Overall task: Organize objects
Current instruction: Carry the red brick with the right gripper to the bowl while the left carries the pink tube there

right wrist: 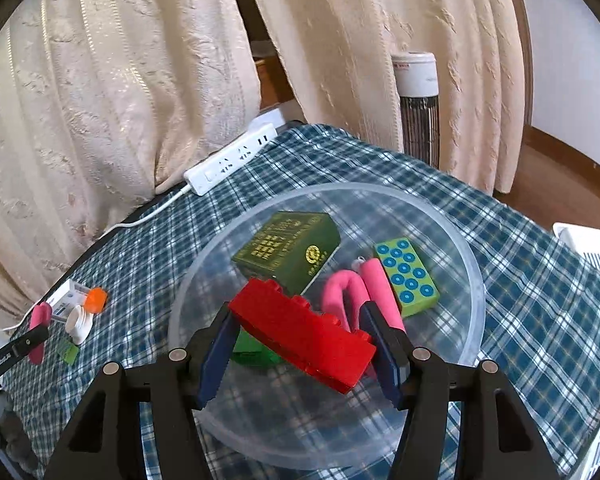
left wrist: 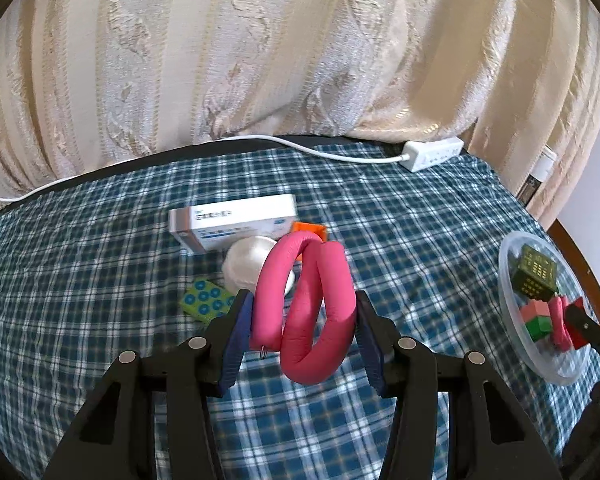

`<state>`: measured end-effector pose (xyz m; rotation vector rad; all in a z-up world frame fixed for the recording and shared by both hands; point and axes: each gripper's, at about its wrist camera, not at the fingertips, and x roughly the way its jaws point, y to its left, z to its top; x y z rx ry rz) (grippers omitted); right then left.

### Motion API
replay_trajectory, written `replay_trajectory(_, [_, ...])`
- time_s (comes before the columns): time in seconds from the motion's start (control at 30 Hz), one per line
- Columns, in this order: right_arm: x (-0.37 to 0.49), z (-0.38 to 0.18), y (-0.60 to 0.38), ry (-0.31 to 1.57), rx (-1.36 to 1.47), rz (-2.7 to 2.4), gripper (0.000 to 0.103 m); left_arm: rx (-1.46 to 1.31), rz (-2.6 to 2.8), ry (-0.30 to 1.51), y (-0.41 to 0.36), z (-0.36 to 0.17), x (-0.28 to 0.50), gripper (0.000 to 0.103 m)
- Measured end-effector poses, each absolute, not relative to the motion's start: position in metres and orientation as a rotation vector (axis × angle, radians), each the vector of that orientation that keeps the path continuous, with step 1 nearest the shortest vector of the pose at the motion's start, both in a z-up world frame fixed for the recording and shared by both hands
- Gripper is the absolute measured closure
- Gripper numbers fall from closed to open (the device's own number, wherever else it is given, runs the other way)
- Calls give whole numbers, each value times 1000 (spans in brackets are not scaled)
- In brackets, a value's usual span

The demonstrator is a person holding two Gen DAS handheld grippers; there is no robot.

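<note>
My left gripper (left wrist: 302, 298) is shut on a pink foam curler (left wrist: 304, 312) bent into a loop, held a little above the checked cloth. My right gripper (right wrist: 296, 312) is shut on a red toy brick (right wrist: 304, 340), tilted over a clear plastic bowl (right wrist: 477, 276). In the bowl lie a dark green box (right wrist: 288, 252), another pink curler (right wrist: 352, 296), a green tile with blue dots (right wrist: 406, 276) and a green block (right wrist: 252, 350). The left wrist view shows the same bowl (left wrist: 502, 276) at the far right.
Behind the held curler lie a white box (left wrist: 236, 220), a white cap (left wrist: 252, 264), an orange piece (left wrist: 308, 230) and a dotted green tile (left wrist: 206, 298). A white power strip (right wrist: 228, 160) lies at the table's far edge by the curtain. A white basket (right wrist: 588, 248) stands at the right.
</note>
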<state>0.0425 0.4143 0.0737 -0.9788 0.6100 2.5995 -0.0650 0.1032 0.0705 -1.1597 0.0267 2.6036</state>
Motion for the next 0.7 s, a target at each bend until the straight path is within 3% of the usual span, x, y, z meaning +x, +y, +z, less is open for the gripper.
replay_trajectory(0.7, [65, 77, 430, 652, -957, 2683, 31, -1148, 2474, 187, 195, 79, -51, 52])
